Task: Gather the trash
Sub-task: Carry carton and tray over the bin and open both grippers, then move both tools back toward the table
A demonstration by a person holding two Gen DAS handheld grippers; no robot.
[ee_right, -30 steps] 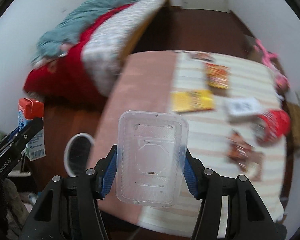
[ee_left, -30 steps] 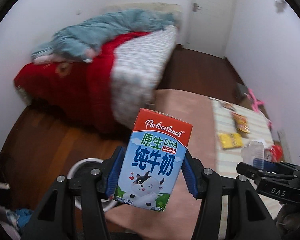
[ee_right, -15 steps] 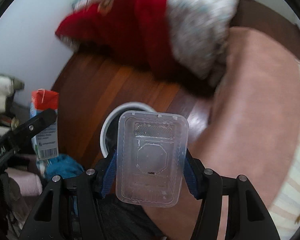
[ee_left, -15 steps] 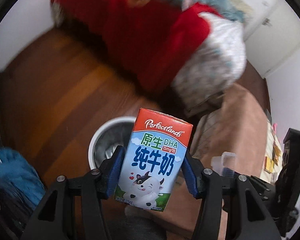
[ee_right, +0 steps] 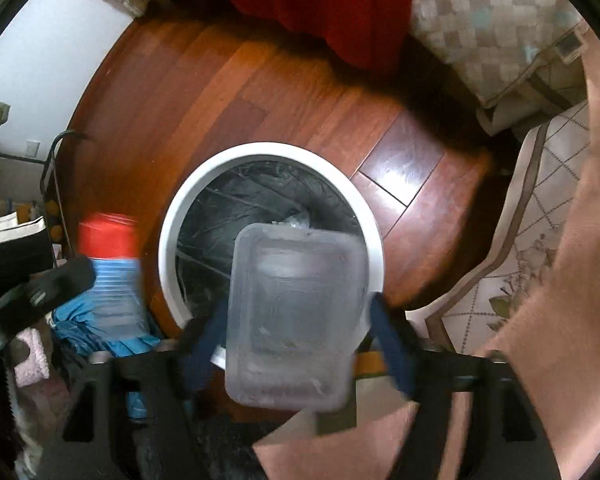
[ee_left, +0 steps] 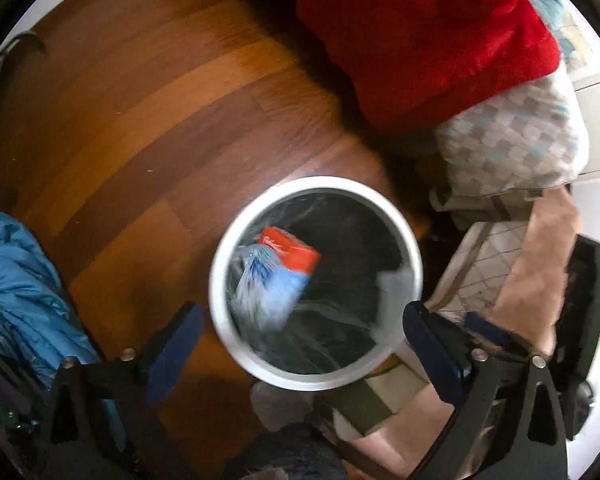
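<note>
A white round trash bin (ee_left: 220, 256) with a black liner stands on the wooden floor below both grippers. My left gripper (ee_left: 300, 332) is open over it, and the milk carton (ee_left: 272, 276), red top and blue sides, is blurred inside the bin's mouth. In the right wrist view the carton (ee_right: 112, 272) shows blurred at the left, beside the bin (ee_right: 172, 216). My right gripper (ee_right: 296, 340) still has the clear plastic container (ee_right: 296, 316) between its fingers above the bin's near rim; its jaws look a little spread and blurred.
A bed with a red blanket (ee_left: 420, 40) and a checked quilt (ee_left: 512, 140) lies beyond the bin. A blue garment (ee_left: 20, 292) is heaped at the left. A pink cloth over a patterned rug (ee_right: 540, 220) is at the right.
Both grippers swung down over the bin. The left gripper opened and let go of the milk carton, which drops into the bin. The right gripper's jaws seem to have begun spreading.
</note>
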